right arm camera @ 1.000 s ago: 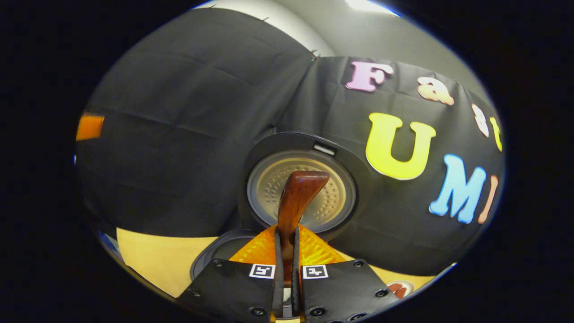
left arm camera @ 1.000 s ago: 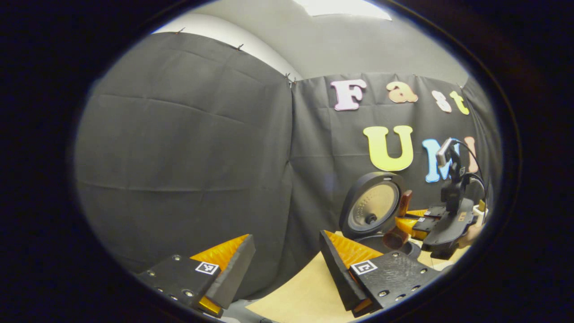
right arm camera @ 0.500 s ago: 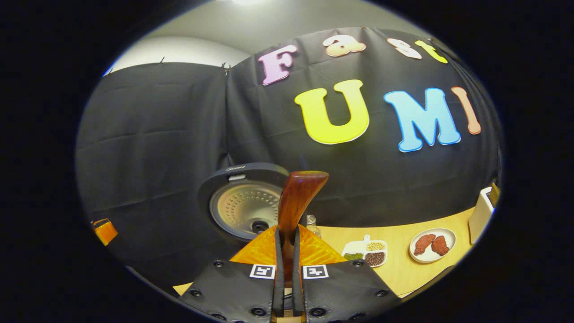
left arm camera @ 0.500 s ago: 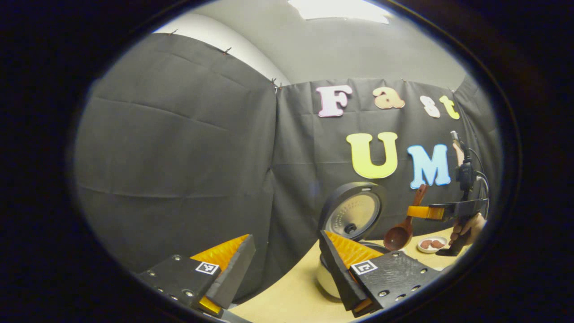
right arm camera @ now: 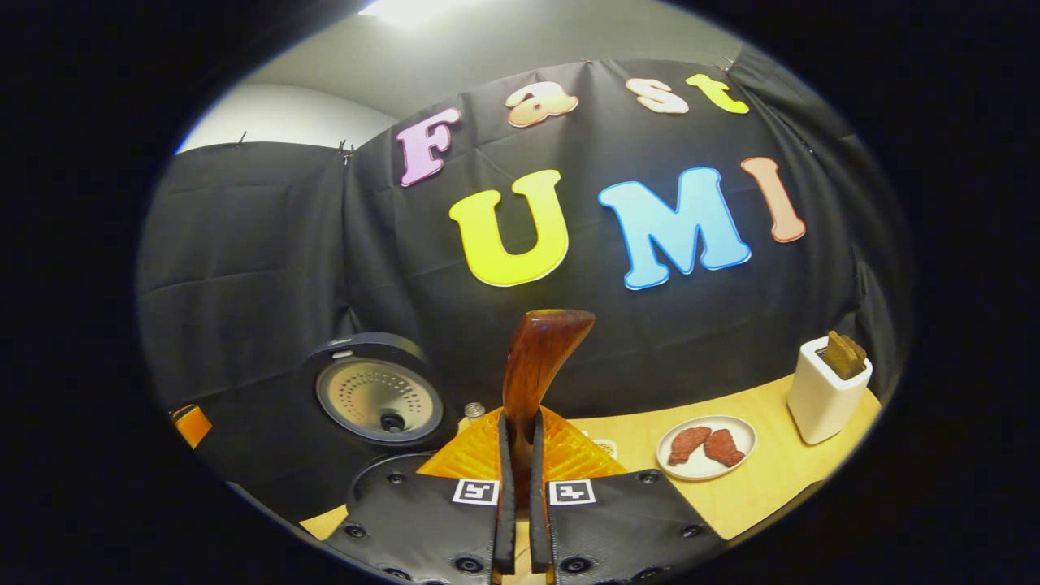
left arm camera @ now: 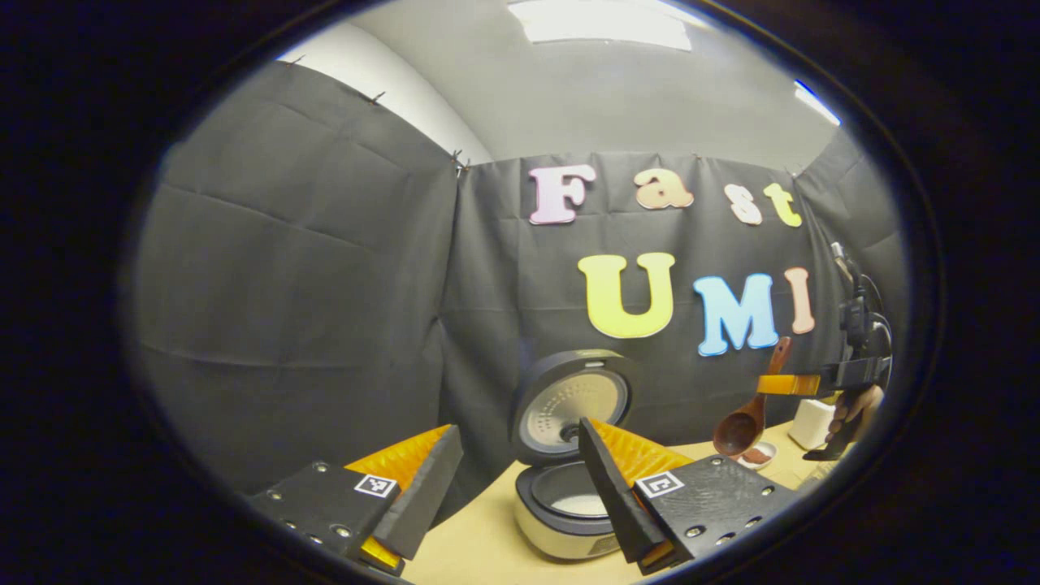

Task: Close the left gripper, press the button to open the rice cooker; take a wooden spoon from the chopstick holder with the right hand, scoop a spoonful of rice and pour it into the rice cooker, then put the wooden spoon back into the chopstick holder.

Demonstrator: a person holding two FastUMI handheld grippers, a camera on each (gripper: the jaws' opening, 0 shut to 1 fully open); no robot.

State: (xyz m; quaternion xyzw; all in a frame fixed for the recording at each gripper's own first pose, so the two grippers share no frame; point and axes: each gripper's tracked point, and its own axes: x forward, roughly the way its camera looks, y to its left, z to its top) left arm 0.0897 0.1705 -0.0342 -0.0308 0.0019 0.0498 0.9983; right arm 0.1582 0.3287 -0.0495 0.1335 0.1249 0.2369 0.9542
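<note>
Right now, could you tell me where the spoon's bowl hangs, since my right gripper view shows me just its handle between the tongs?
Observer: The wooden spoon has its bowl hanging below the right tongs, off to the side of the rice cooker, not over it.
Operator: Thank you; is there rice inside the cooker?
Observer: Yes, white rice lies in the bottom of it.
Operator: And how do the left tongs stand?
Observer: The left tongs are open and hold nothing, on the near side of the cooker.
</note>
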